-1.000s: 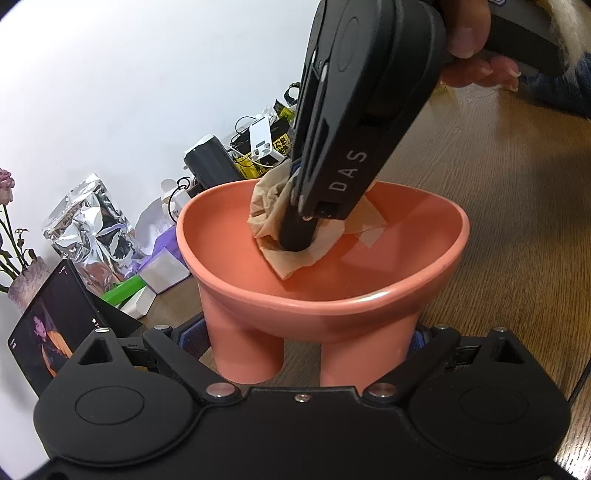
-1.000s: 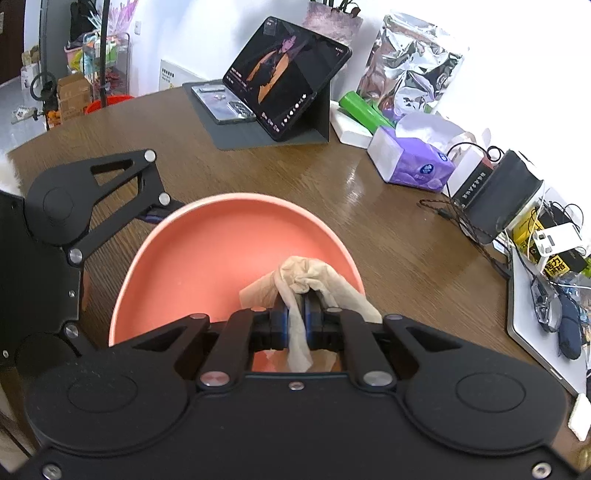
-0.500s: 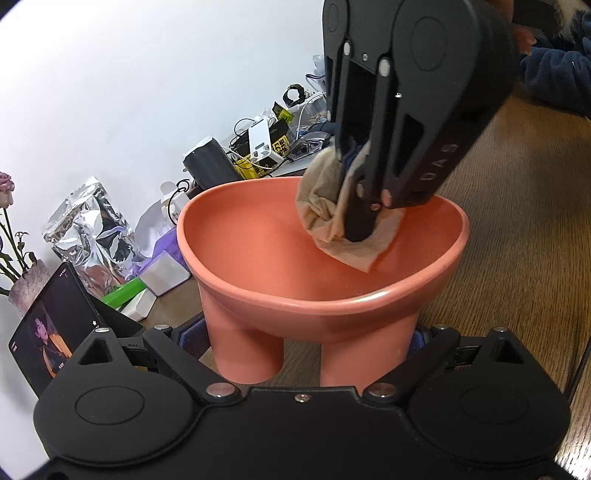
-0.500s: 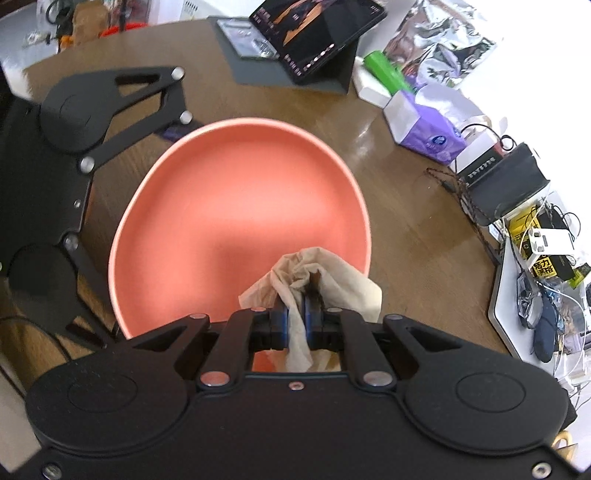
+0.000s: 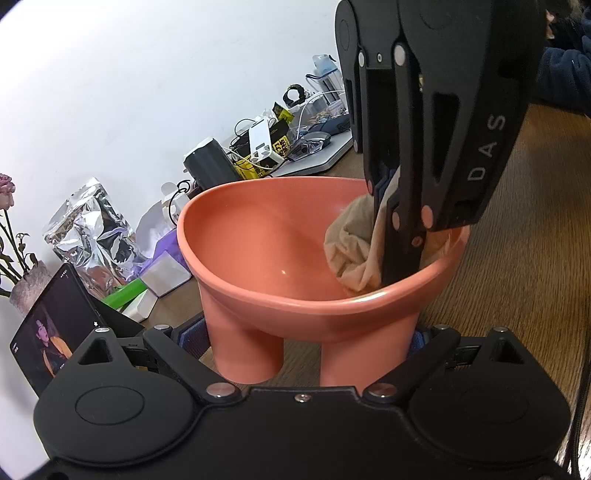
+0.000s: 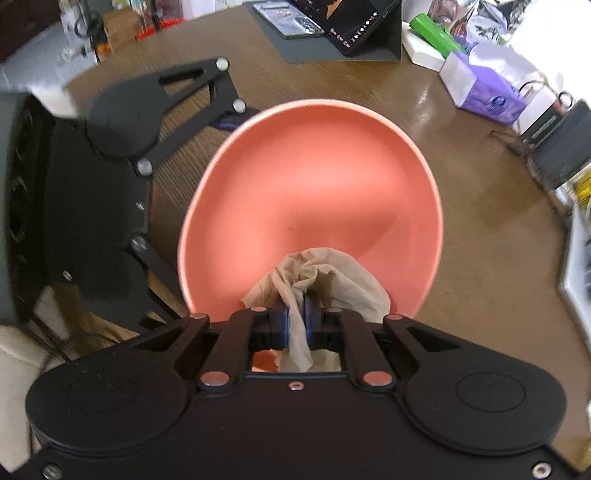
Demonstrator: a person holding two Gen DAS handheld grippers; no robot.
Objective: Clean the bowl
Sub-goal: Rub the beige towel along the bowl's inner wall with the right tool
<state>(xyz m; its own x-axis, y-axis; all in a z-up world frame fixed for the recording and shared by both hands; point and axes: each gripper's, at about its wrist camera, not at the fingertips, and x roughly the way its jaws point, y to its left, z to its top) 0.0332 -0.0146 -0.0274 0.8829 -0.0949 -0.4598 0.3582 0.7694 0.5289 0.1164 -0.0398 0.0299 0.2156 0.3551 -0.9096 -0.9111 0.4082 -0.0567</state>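
**Q:** On the brown wood-grain table [image 5: 524,236], where did the task's thing stand, and what held it?

**A:** Centre of both views: the salmon-pink footed plastic bowl [image 5: 266,254] stood upright on stubby cylindrical legs. The left gripper [image 5: 303,339] straddled those legs, its blue-padded fingers [image 5: 190,334] set against the outer sides of the two near legs, so it was clamped on the bowl. In the right wrist view, the same gripper appeared as black linkage at the bowl's left side.

**Q:** What state was the other claw in?

**A:** The right gripper [image 6: 295,317] pointed steeply down into the bowl. Its jaws were drawn together on a crumpled beige cloth [image 6: 332,277], a strip of which hung through the narrow gap between the blue pads.

**Q:** Where did the cloth lie relative to the bowl?

**A:** Inside it, bunched against the inner wall near the rim on the side nearest the right gripper; the left wrist view showed it at the bowl's right inner wall [image 5: 351,254]. The remaining inner surface looked bare and glossy.

**Q:** What lay behind?

**A:** Along the white wall: a crinkled silver foil bag [image 5: 92,225], a purple tissue box [image 6: 484,88], a propped dark tablet with a lit screen [image 5: 51,325], a green tube [image 6: 436,35], a black box-shaped device [image 5: 208,162] and tangled cables. A dark blue fleece sleeve [image 5: 561,74] showed at upper right.
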